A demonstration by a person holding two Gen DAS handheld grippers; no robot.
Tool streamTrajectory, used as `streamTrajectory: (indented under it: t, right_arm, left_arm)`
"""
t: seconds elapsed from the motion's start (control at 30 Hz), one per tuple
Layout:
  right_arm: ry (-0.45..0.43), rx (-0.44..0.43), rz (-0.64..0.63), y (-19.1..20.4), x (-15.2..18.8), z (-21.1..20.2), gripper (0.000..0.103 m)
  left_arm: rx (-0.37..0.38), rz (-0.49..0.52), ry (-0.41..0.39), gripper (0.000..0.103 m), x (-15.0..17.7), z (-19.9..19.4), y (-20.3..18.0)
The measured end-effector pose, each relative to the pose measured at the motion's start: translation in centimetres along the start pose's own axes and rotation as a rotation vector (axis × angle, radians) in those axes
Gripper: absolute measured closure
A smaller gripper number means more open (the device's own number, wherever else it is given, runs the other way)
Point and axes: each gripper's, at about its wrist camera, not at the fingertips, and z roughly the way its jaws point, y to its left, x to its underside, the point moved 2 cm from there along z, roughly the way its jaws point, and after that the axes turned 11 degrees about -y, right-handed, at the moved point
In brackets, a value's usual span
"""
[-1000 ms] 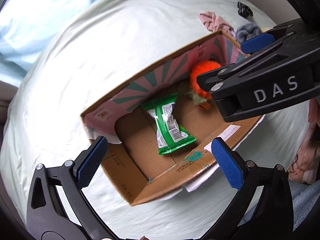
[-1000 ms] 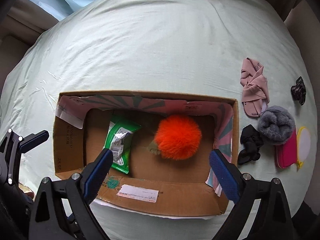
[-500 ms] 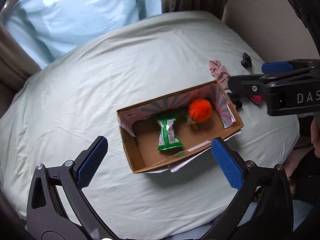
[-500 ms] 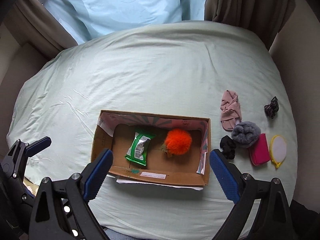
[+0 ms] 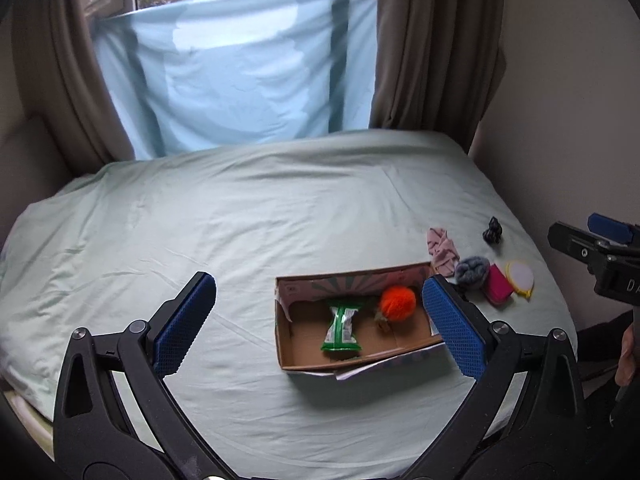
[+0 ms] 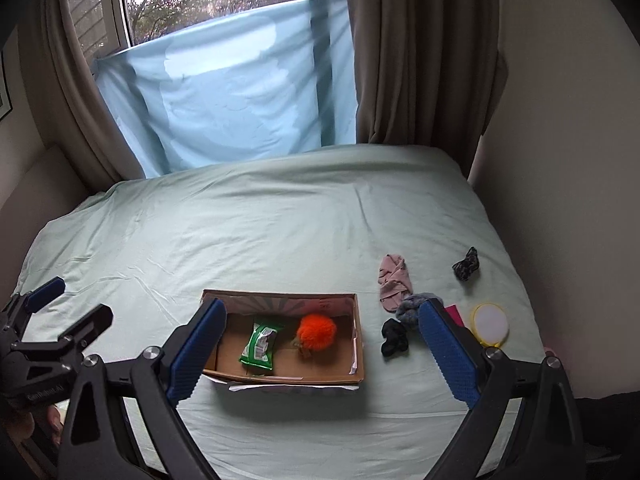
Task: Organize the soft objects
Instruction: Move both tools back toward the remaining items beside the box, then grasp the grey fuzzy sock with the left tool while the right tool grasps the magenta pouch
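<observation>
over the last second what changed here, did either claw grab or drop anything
Both claws pulled back and up from the cardboard box, so the whole bed, the window and the curtains now show. The left claw and right claw stayed open and empty; nothing was grabbed or dropped. The green packet and orange pompom remain in the box, and the loose items beside it have not moved.

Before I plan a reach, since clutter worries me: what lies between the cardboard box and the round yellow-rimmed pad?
In the right wrist view, a black scrunchie, a grey furry piece and a magenta pouch lie between the cardboard box and the yellow-rimmed pad.
</observation>
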Motion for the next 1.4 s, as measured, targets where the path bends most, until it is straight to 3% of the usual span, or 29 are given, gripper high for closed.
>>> streamTrajectory:
  t: [0.17,0.37,0.67,1.03,1.4]
  right_arm:
    - [-0.092,0.059,0.015,-1.7,0.5,-2.9,0.007]
    - [-0.15,0.095,0.042,-4.9,1.1,-4.8,0.007]
    - [-0.169,0.132,-0.037,-12.1,1.6,-3.6,0.007]
    - [-0.031,0.013,-0.166,-21.8,6.1,5.0,0.007]
    - [0.111,-0.055,-0.218,-26.6,12.6,15.8,0.007]
  left_arm:
    - [0.019,-0.01,-0.064,0.0,-1.2,-2.1,-0.8]
    - [0.044,0.012,-0.082,0.0,-1.7,-1.6,-3.6]
    - [0.127,0.038,-0.072,0.0,-2.2,1.9,-12.4]
    - [0.182,0.023,0.063,0.0,0.1,12.9,-25.7]
    - [0.267,0.038,0.309,0.0,6.6,25.7,-33.4]
